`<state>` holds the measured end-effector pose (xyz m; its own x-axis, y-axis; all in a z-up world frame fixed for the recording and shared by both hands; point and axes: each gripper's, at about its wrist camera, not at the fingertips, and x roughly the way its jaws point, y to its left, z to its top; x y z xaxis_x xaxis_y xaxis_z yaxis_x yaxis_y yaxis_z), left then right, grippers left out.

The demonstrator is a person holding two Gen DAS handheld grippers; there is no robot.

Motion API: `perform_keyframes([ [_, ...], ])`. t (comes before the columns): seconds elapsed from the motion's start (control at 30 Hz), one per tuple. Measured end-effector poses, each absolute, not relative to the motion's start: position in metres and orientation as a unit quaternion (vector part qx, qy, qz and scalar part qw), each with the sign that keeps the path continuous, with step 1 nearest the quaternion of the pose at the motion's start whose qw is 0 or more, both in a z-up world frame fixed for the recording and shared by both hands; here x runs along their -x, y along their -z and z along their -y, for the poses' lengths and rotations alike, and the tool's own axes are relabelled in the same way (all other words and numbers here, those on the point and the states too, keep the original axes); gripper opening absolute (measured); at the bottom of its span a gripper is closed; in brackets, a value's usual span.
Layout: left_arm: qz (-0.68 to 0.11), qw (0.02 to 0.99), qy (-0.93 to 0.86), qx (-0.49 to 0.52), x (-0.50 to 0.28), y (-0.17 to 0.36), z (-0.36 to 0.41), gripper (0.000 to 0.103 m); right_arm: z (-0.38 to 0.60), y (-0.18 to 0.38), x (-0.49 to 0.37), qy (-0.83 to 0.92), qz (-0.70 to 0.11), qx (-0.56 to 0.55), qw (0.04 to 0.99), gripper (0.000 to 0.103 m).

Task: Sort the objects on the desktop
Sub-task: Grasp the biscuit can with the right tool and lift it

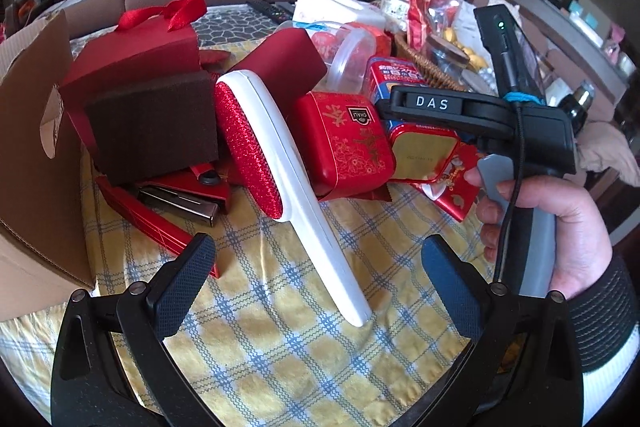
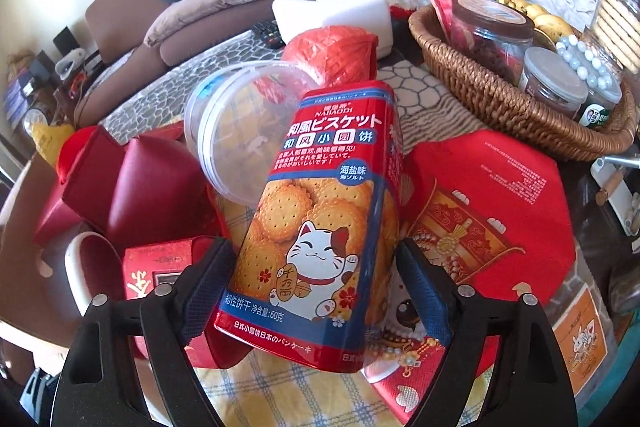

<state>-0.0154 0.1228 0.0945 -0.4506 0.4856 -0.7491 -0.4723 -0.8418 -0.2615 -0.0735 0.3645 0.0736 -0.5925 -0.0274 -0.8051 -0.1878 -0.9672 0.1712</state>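
A red and blue biscuit box (image 2: 320, 219) with a cat picture stands tilted between the fingers of my right gripper (image 2: 316, 287), which is shut on its lower half. In the left wrist view that gripper (image 1: 400, 103) reaches in from the right over the same biscuit box (image 1: 396, 75). My left gripper (image 1: 320, 267) is open and empty above the checked cloth, with the handle of a white lint brush (image 1: 280, 163) with a red glitter face between its fingers, untouched. A red tin (image 1: 344, 143) and a red stapler (image 1: 184, 195) lie near it.
A cardboard box (image 1: 36, 163) stands at the left. A brown block (image 1: 152, 131) and red gift boxes (image 1: 136, 51) sit behind the brush. A clear plastic tub (image 2: 244, 131), a red twine ball (image 2: 336, 55), a red bag (image 2: 488, 211) and a wicker basket (image 2: 500, 99) of jars crowd the right.
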Motion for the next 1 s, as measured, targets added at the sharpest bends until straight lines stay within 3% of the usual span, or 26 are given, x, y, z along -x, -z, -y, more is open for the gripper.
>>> perform_keyframes([
  [0.47, 0.002, 0.281, -0.857, 0.432, 0.013, -0.095, -0.125, 0.103, -0.367, -0.069, 0.072, -0.874, -0.121, 0.465, 0.066, 0.082],
  [0.73, 0.015, 0.292, -0.865, 0.407, 0.006, -0.105, -0.124, 0.103, -0.405, -0.092, 0.053, -0.872, -0.248, 0.419, 0.044, 0.08],
  [1.0, -0.004, 0.289, -0.868, 0.404, 0.018, -0.12, -0.156, 0.103, -0.428, -0.104, 0.044, -0.87, -0.303, 0.388, 0.037, 0.079],
])
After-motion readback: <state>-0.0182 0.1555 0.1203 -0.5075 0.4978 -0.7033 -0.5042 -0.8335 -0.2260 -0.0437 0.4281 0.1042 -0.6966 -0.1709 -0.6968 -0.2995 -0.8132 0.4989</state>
